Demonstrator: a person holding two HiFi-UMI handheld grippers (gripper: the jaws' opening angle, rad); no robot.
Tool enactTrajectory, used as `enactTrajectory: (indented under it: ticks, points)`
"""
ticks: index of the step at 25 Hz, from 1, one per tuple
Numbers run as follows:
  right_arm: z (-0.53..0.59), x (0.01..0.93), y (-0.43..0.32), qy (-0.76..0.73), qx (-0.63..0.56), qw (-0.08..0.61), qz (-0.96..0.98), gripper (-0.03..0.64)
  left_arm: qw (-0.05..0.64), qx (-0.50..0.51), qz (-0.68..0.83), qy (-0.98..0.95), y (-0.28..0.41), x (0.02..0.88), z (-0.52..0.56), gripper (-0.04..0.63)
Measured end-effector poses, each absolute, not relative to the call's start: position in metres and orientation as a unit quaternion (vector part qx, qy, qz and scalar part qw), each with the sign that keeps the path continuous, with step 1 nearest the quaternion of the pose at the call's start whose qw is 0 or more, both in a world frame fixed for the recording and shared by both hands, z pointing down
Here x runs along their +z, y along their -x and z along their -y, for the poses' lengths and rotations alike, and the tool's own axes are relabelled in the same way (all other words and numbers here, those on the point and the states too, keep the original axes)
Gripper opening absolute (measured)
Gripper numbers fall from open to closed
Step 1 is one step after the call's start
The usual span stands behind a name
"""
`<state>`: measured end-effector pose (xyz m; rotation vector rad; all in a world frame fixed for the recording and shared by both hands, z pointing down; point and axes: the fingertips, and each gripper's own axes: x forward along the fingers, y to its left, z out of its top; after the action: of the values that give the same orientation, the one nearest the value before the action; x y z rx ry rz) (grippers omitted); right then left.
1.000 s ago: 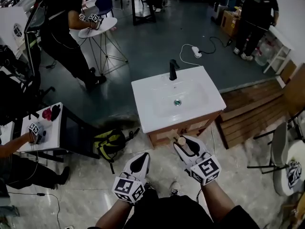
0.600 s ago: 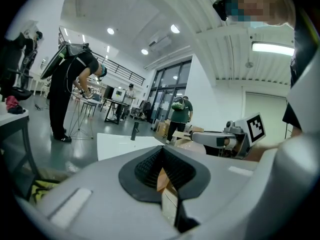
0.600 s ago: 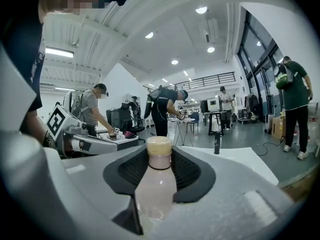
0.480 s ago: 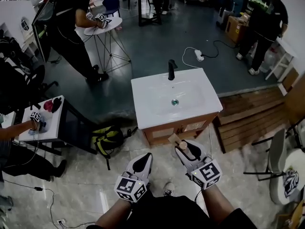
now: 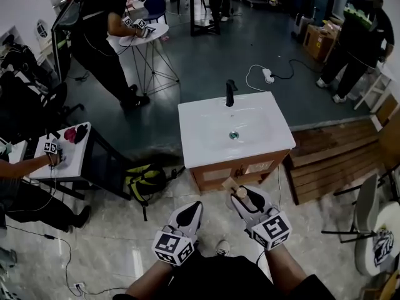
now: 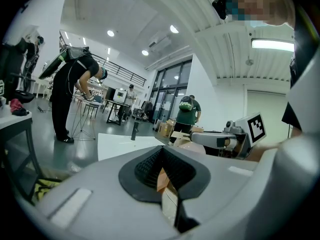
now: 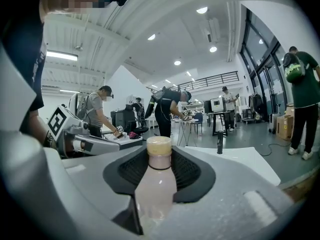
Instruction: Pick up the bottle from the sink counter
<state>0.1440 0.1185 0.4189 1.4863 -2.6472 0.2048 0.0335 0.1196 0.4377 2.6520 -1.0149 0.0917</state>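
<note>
A pale pink bottle (image 7: pixel 155 184) with a cream cap (image 5: pixel 240 192) stands between the pads of my right gripper (image 7: pixel 159 169), which is shut on it. In the head view the right gripper (image 5: pixel 241 196) holds the bottle just in front of the white sink counter (image 5: pixel 212 155), over the floor. The counter's black faucet (image 5: pixel 230 92) rises at its far edge. My left gripper (image 5: pixel 190 209) hangs beside it to the left, shut, with nothing in it. In the left gripper view its pads (image 6: pixel 150 166) meet, and the right gripper (image 6: pixel 220 140) shows to the side.
A green-black backpack (image 5: pixel 145 181) lies on the floor left of the sink cabinet. A small white table (image 5: pixel 62 161) stands at the left, wooden pallets (image 5: pixel 331 155) and a chair (image 5: pixel 369 205) at the right. People stand around at the back and left. A power strip (image 5: pixel 269 75) lies beyond the sink.
Both grippers have kept their pose, the bottle still in the right one. The sink counter has shifted slightly right and a little away in the head view.
</note>
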Motion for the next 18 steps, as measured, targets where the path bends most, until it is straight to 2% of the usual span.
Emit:
enactTrajectory:
  ticks: [18]
  points:
    - [-0.1197, 0.4205, -0.1392, -0.485, 0.065, 0.048, 0.871, 0.141, 0.144, 0.036, 0.360, -0.921, -0.0271, 0.4347, -0.1242, 0.003]
